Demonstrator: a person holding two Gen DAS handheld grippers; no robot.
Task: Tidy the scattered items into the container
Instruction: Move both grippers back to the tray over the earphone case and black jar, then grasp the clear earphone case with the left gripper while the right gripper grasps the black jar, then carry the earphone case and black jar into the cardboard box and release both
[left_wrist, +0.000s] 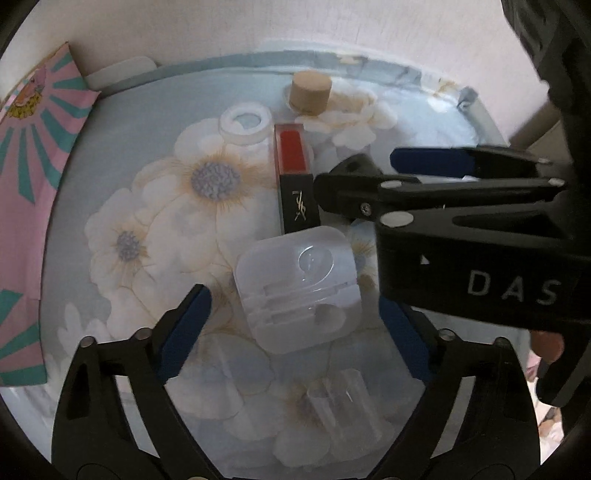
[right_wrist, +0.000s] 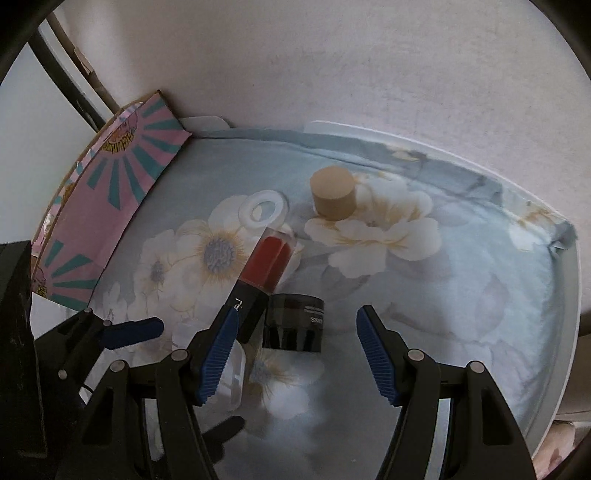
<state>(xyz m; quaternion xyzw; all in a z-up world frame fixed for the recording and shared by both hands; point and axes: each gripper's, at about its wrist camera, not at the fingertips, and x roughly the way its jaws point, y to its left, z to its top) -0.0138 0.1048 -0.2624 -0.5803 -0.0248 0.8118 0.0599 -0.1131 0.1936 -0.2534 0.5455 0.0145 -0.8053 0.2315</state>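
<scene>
Straddling the frosted, rounded-square plastic case (left_wrist: 297, 286), my left claw (left_wrist: 291, 321) is gaping wide — pads not touching it.

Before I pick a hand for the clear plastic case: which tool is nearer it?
Left. The left tool straddles the clear plastic case; the right tool sits beside it, around the black jar.
</scene>
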